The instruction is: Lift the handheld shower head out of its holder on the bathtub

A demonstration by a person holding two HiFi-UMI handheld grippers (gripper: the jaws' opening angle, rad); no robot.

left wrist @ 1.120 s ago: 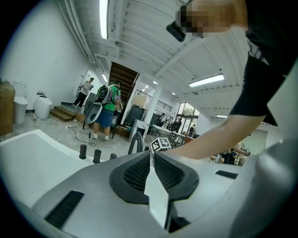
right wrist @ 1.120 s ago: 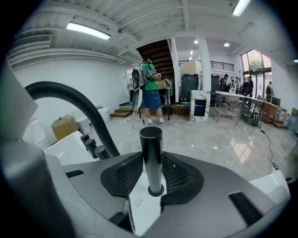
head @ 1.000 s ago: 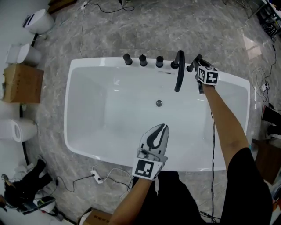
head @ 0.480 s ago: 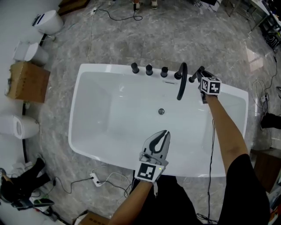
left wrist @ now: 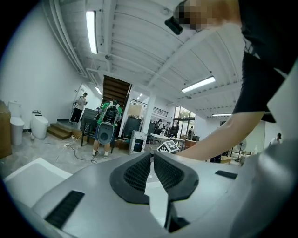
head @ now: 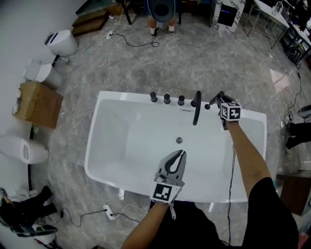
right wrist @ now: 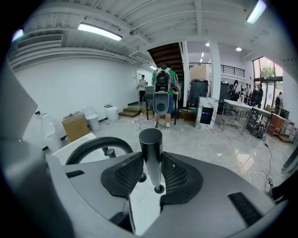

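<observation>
The white bathtub (head: 112,146) carries three black knobs (head: 167,98) and a curved black spout (head: 197,108) on its far rim. Right of the spout, my right gripper (head: 219,98) is shut on the black handheld shower head (head: 210,104). In the right gripper view the shower head (right wrist: 151,139) stands upright as a dark cylinder squeezed between the pads (right wrist: 128,174) of the right gripper (right wrist: 152,154), its lower end just above the white rim. My left gripper (head: 178,159) hovers over the tub's near rim, shut and empty. In its own view the left gripper (left wrist: 152,160) shows nothing between its pads.
A cardboard box (head: 39,104) and white toilets (head: 60,43) stand left of the tub on the grey marble floor. Cables and a power strip (head: 109,212) lie near the front edge. A person (head: 160,9) stands beyond the tub, and tables stand at the far right.
The tub looks smaller and has shifted right as the head view pulls back. The right gripper stays shut on the shower head and has risen. The left gripper stays shut over the near rim.
</observation>
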